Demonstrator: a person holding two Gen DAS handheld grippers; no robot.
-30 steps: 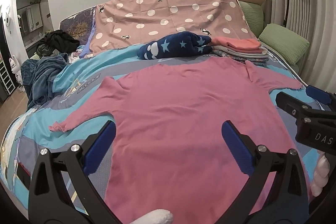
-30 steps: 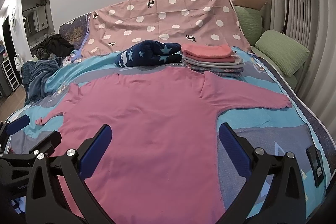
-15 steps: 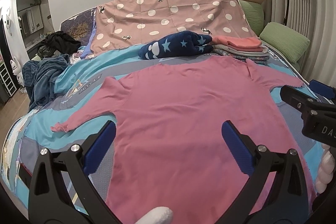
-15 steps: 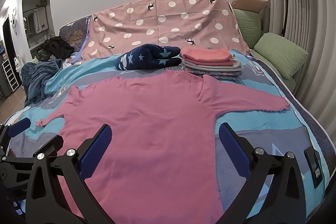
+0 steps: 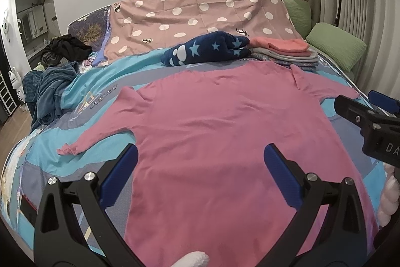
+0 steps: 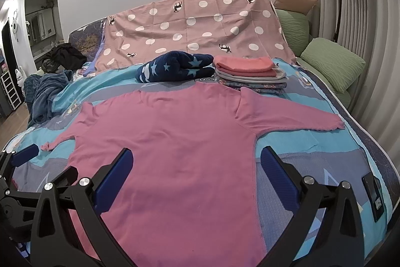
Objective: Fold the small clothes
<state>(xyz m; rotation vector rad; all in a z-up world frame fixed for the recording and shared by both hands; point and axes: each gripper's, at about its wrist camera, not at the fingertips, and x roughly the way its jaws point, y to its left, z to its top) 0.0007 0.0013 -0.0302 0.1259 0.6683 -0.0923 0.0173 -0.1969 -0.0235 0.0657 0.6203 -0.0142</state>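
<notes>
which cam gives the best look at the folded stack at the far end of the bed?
Right wrist. There the folded stack sits near the centre, so its separate layers show: pink on top, grey and patterned ones beneath, beside the navy star blanket. In the left wrist view the stack is further off to the right, flatter, layers harder to separate.

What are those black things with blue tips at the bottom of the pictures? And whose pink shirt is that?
Those are two grabber tools, one in each of a person's hands. Each has a little camera looking out along its jaws, so each picture comes from one tool. The left gripper and the right gripper both have their jaws wide open and hold nothing. Below them a pink long-sleeved shirt lies spread flat on the bed, sleeves out, waiting to be folded. Behind it sit a stack of folded clothes and a dark blue star-patterned bundle. I cannot tell whose shirt it is.
</notes>
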